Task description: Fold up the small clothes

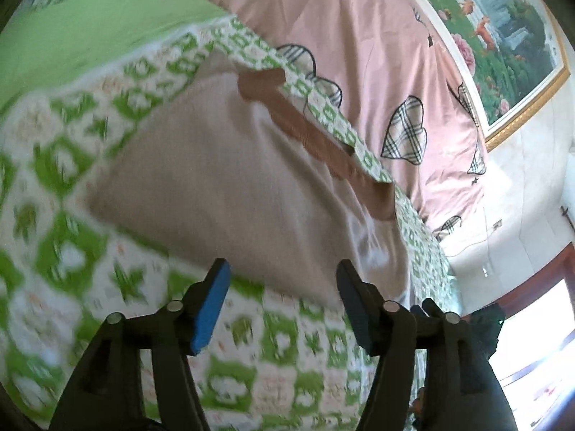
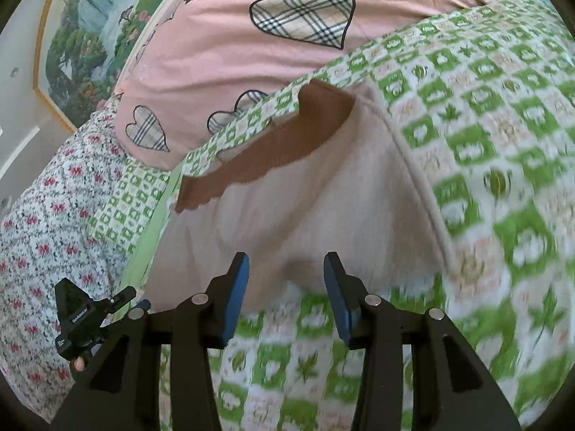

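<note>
Both my grippers, left (image 1: 284, 269) and right (image 2: 286, 264), stand open and empty. The beige garment (image 1: 222, 179) lies on the green checked bedspread (image 1: 72, 251), apparently folded once, its brown band (image 2: 251, 154) at the far edge. Further folds likely remain.

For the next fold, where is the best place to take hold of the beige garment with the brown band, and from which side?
Probably the near hem corners of the beige garment, opposite its brown band. It lies flat on the green checked cover, and that free edge sits just ahead of the right tool and left tool, both open and empty. Come in low from the near side.
</note>
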Available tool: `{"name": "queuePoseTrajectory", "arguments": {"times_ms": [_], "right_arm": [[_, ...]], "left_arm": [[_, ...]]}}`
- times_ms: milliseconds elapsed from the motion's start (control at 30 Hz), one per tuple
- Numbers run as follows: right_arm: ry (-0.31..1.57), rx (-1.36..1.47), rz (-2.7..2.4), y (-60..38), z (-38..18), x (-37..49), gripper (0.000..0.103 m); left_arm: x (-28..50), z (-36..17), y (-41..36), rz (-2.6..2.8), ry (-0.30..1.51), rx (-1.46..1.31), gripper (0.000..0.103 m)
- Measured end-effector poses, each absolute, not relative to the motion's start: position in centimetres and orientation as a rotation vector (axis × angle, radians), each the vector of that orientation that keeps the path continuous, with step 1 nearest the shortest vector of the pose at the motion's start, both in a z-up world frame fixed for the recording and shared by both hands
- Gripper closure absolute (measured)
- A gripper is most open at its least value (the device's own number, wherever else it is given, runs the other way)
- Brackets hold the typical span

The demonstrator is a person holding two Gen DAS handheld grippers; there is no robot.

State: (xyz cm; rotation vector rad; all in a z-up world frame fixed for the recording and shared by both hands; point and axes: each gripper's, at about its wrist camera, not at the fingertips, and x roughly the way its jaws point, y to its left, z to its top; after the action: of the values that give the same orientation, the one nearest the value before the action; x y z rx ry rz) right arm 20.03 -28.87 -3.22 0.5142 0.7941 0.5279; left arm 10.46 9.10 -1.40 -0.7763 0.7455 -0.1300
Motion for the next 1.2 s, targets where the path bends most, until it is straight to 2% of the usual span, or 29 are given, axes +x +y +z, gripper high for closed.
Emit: {"name": "queuePoseTrajectory", "arguments": {"times_ms": [367, 767, 867, 900, 933, 1000, 1133, 1200], "right_arm": [[0.808, 0.504, 0.575, -28.0, -3.9, 17.7, 0.054], [0.806, 0.519, 0.630, -26.9, -3.2, 17.6, 0.049], [0.807, 0.529, 0.638, -27.0, -3.0, 17.9, 0.049], [0.806, 0.530, 0.639, -27.1, -2.9, 18.0, 0.048], [0.805, 0.530, 0.640, -27.2, -2.8, 18.2, 0.048], [0.797, 0.528, 0.643, -27.5, -2.3, 18.9, 0.048], [0.795, 0.526, 0.634, -28.7, -1.3, 21.0, 0.048], [0.819, 0.528, 0.634, -29.4, -1.1, 22.7, 0.045]], "left_arm": [[10.1, -4.0, 7.8, -0.104, 0.800, -0.842, 0.037], [15.4, -4.7, 13.5, 0.034, 0.687, -0.957, 0.035], [17.2, -4.4, 13.8, 0.070, 0.681, -0.918, 0.044], [17.8, -4.4, 13.9, 0.080, 0.683, -0.908, 0.052], [18.3, -4.3, 13.8, 0.087, 0.689, -0.901, 0.066], [18.9, -4.1, 13.6, 0.083, 0.693, -0.885, 0.076], [18.9, -2.5, 12.8, 0.069, 0.681, -0.800, 0.087], [18.8, -0.7, 11.8, 0.037, 0.647, -0.760, 0.089]]}}
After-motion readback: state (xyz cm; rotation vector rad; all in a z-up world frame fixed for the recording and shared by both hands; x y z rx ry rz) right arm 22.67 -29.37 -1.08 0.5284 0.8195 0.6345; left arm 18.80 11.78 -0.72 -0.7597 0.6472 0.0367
